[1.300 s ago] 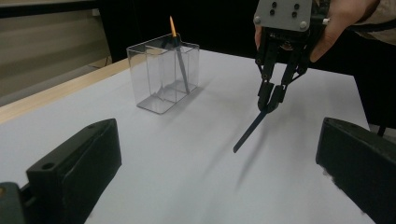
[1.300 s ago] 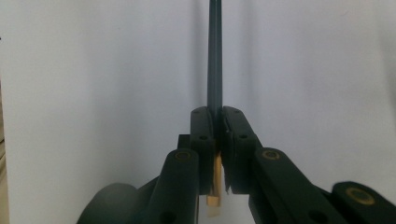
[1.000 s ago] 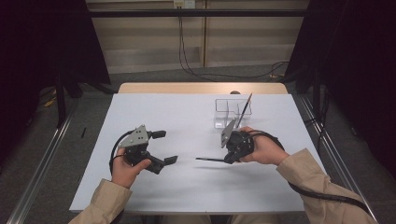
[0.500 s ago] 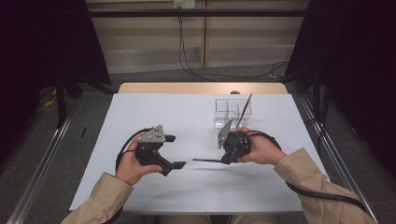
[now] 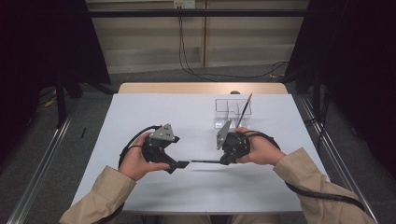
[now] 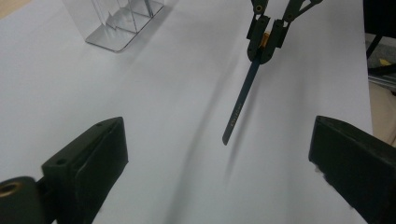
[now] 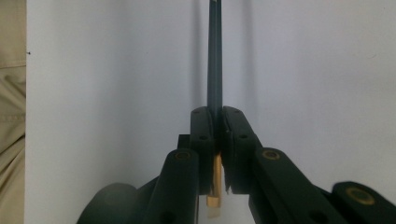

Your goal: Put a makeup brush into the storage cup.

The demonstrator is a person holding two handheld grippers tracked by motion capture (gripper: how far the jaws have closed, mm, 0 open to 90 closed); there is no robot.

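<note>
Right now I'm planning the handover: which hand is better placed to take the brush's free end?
Probably left. The left gripper has its jaws open, facing the brush tip; the right gripper is already shut on the brush.

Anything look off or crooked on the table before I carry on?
Nothing stands out. The right gripper holds a thin dark brush level above the table; another brush leans in the clear organizer, as expected.

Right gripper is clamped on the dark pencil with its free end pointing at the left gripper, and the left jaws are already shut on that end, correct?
Not quite. The left gripper is open: in the left gripper view the pencil ends short of its jaws, untouched. The right gripper is indeed clamped on it.
</note>
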